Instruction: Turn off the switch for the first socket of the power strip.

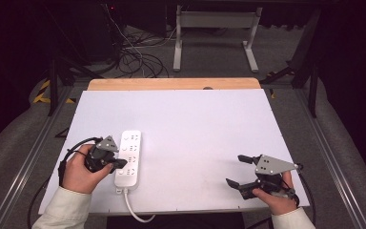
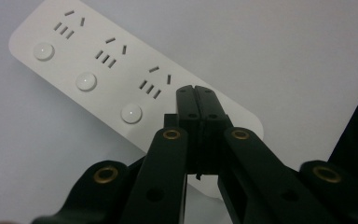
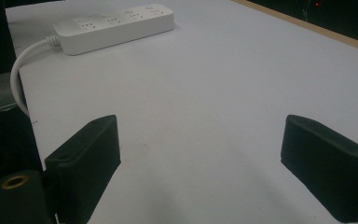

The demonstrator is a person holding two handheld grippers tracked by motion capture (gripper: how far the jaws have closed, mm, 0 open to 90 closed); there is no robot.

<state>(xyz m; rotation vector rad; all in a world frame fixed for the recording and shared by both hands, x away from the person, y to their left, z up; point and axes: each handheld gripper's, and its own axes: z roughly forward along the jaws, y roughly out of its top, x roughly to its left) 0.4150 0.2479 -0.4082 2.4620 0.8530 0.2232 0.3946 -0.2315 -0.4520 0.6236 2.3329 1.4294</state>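
Observation:
A white power strip [image 1: 128,160] lies lengthwise at the front left of the white tabletop [image 1: 195,129], and its cable [image 1: 134,212] runs off the near edge. My left gripper [image 1: 122,164] is held over the strip's near half from the left. In the left gripper view its jaws are pressed together, and the left gripper [image 2: 196,90] has its tips over the power strip [image 2: 98,60] just past the third round button [image 2: 131,113]. I cannot tell whether they touch it. My right gripper [image 1: 236,171] rests at the front right, open and empty. The right gripper [image 3: 203,133] faces the distant power strip [image 3: 116,23].
A wooden strip [image 1: 171,84] borders the tabletop's far edge. Beyond it are dark floor, tangled cables [image 1: 133,57] and a white table frame [image 1: 214,33]. Metal rails [image 1: 38,148] run along both sides of the table.

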